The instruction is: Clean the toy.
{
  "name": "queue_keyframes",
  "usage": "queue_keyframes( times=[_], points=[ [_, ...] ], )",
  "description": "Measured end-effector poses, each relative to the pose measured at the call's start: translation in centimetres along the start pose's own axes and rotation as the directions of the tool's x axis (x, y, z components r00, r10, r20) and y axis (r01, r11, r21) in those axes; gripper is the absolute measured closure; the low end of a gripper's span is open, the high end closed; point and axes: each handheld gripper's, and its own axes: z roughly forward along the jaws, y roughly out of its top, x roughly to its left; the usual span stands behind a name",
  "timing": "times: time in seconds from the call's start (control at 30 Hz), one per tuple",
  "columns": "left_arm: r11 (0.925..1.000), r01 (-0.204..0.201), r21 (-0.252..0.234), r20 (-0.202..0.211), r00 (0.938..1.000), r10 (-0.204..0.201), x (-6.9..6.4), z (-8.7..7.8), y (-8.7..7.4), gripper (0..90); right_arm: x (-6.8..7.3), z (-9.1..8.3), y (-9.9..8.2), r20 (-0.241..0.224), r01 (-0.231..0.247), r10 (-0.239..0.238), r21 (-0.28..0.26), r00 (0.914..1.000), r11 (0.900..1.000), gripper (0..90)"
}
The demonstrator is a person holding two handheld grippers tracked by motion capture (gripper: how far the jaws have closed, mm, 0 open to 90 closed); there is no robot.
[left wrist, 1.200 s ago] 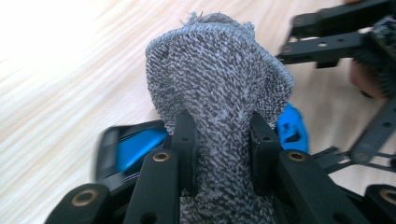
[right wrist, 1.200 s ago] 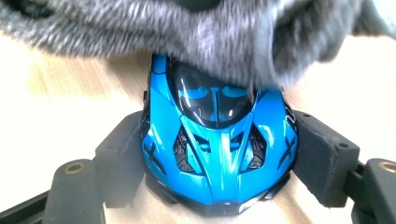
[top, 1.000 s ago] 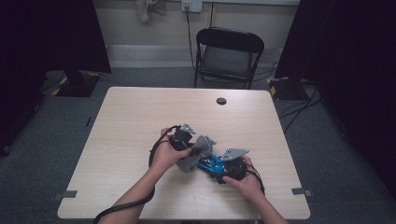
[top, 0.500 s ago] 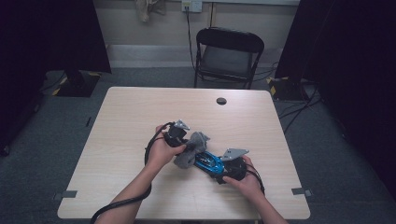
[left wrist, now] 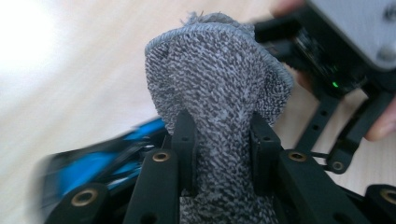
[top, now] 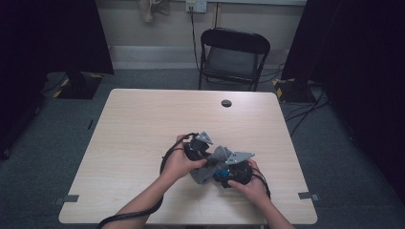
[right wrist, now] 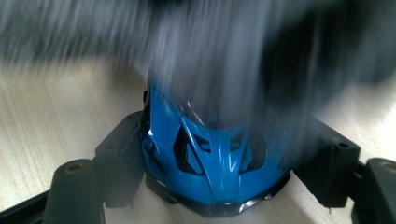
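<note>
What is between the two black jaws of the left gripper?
In the left gripper view, a bunched grey knitted cloth sits between the jaws of the left gripper, which pinch it. A shiny blue toy car lies blurred behind.

Bright table, dark room, streaked close-ups.
Overhead light falls on the table [top: 143,124], darkness around it; above the blue toy car [right wrist: 210,158], grey motion blur streaks.

The left gripper [left wrist: 223,140] is pinching a grey knitted cloth [left wrist: 217,79] between its two black jaws — the fabric is bulging upward above them. A blurred blue object [left wrist: 93,163] is lying at lower left on the desk [left wrist: 84,84], and the other gripper [left wrist: 336,60] is showing at upper right.
</note>
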Motion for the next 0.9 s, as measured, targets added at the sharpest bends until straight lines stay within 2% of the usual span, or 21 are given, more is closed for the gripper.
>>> queue_keyframes(
  times=[0.1, 0.13, 0.2, 0.33, 0.4, 0.7, 0.9],
  points=[
    [0.9983, -0.039, 0.043, -0.024, 0.9989, 0.040, -0.3, 1.4, -0.5, 69.6, 0.0, 0.0, 0.0, -0.002, 0.000, 0.000, 0.001, 1.0000, 1.0000, 25.7],
    [0.9997, -0.011, 0.023, -0.014, 0.9998, 0.011, -0.2, 1.5, -0.6, 69.7, 0.0, 0.0, 0.0, -0.002, 0.002, -0.002, 0.001, 1.0000, 1.0000, 25.7],
    [0.9999, 0.009, 0.008, -0.005, 0.9999, -0.009, 0.1, 1.3, -0.8, 69.9, 0.0, 0.0, 0.0, -0.003, 0.001, -0.001, 0.001, 1.0000, 1.0000, 25.7],
    [0.9999, 0.008, 0.010, -0.047, 0.9989, -0.008, 0.9, 0.3, -1.0, 69.9, 0.0, 0.0, 0.0, -0.002, 0.001, -0.001, 0.001, 1.0000, 1.0000, 25.7],
    [0.9997, 0.021, 0.009, -0.066, 0.9976, -0.021, 1.5, -0.2, -1.2, 69.9, 0.0, 0.0, 0.0, -0.002, 0.001, -0.001, 0.001, 1.0000, 1.0000, 25.7],
    [0.9965, 0.082, -0.019, -0.097, 0.9918, -0.083, 3.7, -1.6, -2.3, 69.8, 0.0, 0.0, 0.0, -0.002, 0.001, -0.001, 0.001, 1.0000, 1.0000, 25.8],
    [0.9962, 0.086, -0.015, -0.114, 0.9896, -0.087, 4.2, -1.8, -2.3, 69.8, 0.0, 0.0, 0.0, 0.001, -0.001, 0.001, 0.001, 1.0000, 1.0000, 25.7]
  ],
)
